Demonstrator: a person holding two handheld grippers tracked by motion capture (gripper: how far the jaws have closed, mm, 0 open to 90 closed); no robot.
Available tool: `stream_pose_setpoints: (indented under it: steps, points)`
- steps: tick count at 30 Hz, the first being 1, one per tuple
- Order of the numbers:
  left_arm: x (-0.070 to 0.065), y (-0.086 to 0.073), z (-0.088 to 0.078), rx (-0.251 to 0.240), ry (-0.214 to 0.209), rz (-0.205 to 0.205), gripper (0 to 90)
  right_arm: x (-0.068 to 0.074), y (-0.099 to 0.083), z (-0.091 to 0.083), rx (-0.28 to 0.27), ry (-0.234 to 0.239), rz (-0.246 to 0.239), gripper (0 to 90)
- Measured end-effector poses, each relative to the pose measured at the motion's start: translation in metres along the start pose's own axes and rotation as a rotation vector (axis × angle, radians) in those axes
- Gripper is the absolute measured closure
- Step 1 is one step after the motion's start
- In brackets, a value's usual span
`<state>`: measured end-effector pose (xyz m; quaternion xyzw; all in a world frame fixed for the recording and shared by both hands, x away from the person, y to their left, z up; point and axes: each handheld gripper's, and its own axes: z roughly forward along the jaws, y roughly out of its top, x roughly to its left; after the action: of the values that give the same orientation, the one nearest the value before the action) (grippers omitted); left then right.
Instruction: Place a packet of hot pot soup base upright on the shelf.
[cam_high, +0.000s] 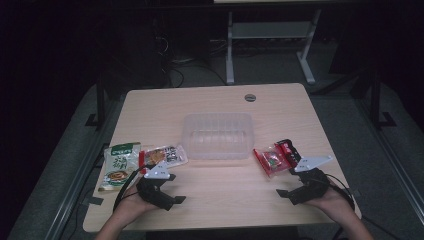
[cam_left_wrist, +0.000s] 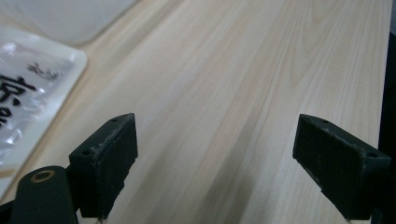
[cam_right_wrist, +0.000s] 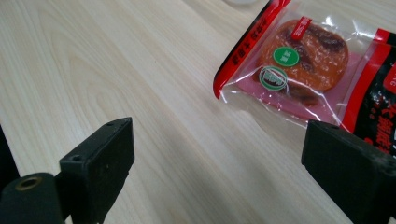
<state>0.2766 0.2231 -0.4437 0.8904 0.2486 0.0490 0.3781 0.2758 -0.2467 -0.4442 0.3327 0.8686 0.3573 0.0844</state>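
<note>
A clear plastic tub (cam_high: 218, 135) stands in the middle of the wooden table (cam_high: 215, 102). Left of it lie a green snack packet (cam_high: 119, 165) and a clear packet with black print (cam_high: 162, 156), whose corner (cam_left_wrist: 28, 98) shows in the left gripper view. A red packet (cam_high: 274, 158) lies right of the tub; in the right gripper view the red packet (cam_right_wrist: 303, 74) sits just beyond the jaws. My left gripper (cam_high: 176, 199) (cam_left_wrist: 215, 163) rests open near the front edge, over bare wood. My right gripper (cam_high: 284, 193) (cam_right_wrist: 219, 177) is open too, nothing between its jaws.
A round grommet (cam_high: 250, 97) sits near the table's far edge. Desk legs (cam_high: 230, 50) and cables stand on the dark floor beyond. Both of the person's hands come in at the front edge of the table.
</note>
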Motion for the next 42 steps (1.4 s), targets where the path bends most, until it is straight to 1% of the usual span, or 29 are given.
stream_pose_setpoints:
  steps: [2,6,7,9,11,12,13,14,15,16,17,18,19,20,21,22,23,24,25,26,27,30,31,32,33,36,38,39,42]
  points:
    - [-0.001,0.0,-0.001,-0.01,0.001,-0.001,13.6,-0.001,0.0,0.0,0.001,-0.002,0.01,9.1]
    - [-0.002,0.002,0.0,-0.007,0.001,-0.005,13.5,-0.002,-0.001,0.001,-0.005,0.001,0.02,9.2]
    - [-0.002,0.002,0.0,-0.008,0.001,-0.014,13.6,-0.004,0.0,0.0,-0.003,-0.002,0.042,9.6]
    - [-0.001,0.003,0.0,-0.012,0.002,-0.023,13.6,-0.006,0.0,-0.001,-0.013,-0.004,0.05,11.7]
    - [0.0,0.002,-0.001,-0.015,0.003,-0.029,13.6,-0.01,0.002,-0.002,-0.044,-0.001,0.068,13.2]
    - [0.0,0.002,-0.001,-0.017,0.003,-0.033,13.6,-0.011,0.003,-0.003,-0.046,-0.002,0.08,14.2]
    - [0.001,0.002,-0.002,-0.012,0.006,-0.027,13.6,-0.014,0.004,-0.003,-0.054,-0.009,0.075,15.6]
    - [0.001,0.001,-0.002,-0.005,0.008,-0.019,13.6,-0.015,0.006,-0.003,-0.047,-0.013,0.096,16.3]
    - [0.002,-0.001,-0.003,0.001,0.015,-0.009,13.6,-0.019,0.009,-0.005,-0.053,-0.03,0.112,28.1]
    - [0.002,-0.001,-0.003,0.001,0.015,-0.009,13.6,-0.019,0.009,-0.005,-0.053,-0.03,0.112,28.1]
    - [0.002,-0.001,-0.003,-0.008,0.018,-0.02,13.6,-0.02,0.01,-0.006,-0.058,-0.028,0.126,31.9]
    - [0.003,-0.002,-0.003,-0.013,0.02,-0.02,13.6,-0.022,0.012,-0.006,-0.061,-0.028,0.135,38.3]
    - [0.004,-0.002,-0.004,-0.018,0.019,-0.034,13.6,-0.022,0.014,-0.006,-0.058,-0.026,0.143,44.9]
    - [0.004,-0.002,-0.005,-0.02,0.018,-0.034,13.6,-0.024,0.016,-0.006,-0.058,-0.034,0.136,47.3]
    - [0.005,-0.002,-0.005,-0.025,0.02,-0.036,13.6,-0.025,0.018,-0.006,-0.053,-0.045,0.142,52.7]
    - [0.006,-0.001,-0.006,-0.028,0.024,-0.032,13.6,-0.026,0.02,-0.006,-0.046,-0.044,0.148,56.7]
    - [0.006,0.0,-0.006,-0.026,0.031,-0.024,13.6,-0.028,0.023,-0.007,-0.043,-0.059,0.148,65.0]
    - [0.006,0.0,-0.007,-0.027,0.031,-0.023,13.6,-0.03,0.025,-0.008,-0.042,-0.065,0.143,68.3]
    - [0.006,0.0,-0.007,-0.03,0.03,-0.026,13.6,-0.032,0.026,-0.007,-0.041,-0.079,0.15,72.8]
    - [0.006,0.0,-0.007,-0.03,0.03,-0.026,13.7,-0.034,0.028,-0.006,-0.043,-0.077,0.167,72.8]
    - [0.006,0.0,-0.007,-0.032,0.031,-0.028,13.7,-0.034,0.028,-0.006,-0.043,-0.077,0.167,78.4]
    - [0.006,0.0,-0.007,-0.029,0.028,-0.027,13.7,-0.046,0.034,0.0,-0.047,-0.078,0.177,88.5]
    - [0.006,0.0,-0.007,-0.028,0.026,-0.027,13.7,-0.052,0.038,0.004,-0.035,-0.092,0.174,89.6]
    - [0.006,0.0,-0.007,-0.027,0.023,-0.031,13.7,-0.052,0.038,0.004,-0.035,-0.092,0.174,89.6]
    - [0.006,0.0,-0.007,-0.026,0.023,-0.027,13.6,-0.055,0.04,0.007,-0.034,-0.101,0.161,89.6]
    - [0.005,0.001,-0.007,-0.032,0.021,-0.028,13.6,-0.062,0.049,0.016,-0.026,-0.122,0.153,89.7]
    - [0.005,0.001,-0.007,-0.032,0.02,-0.028,13.6,-0.064,0.051,0.018,-0.024,-0.119,0.158,89.7]
    - [0.006,0.0,-0.007,-0.031,0.021,-0.03,13.6,-0.066,0.053,0.02,-0.01,-0.126,0.154,89.8]
    - [0.006,0.0,-0.007,-0.032,0.019,-0.036,13.6,-0.071,0.056,0.027,-0.002,-0.133,0.152,89.8]
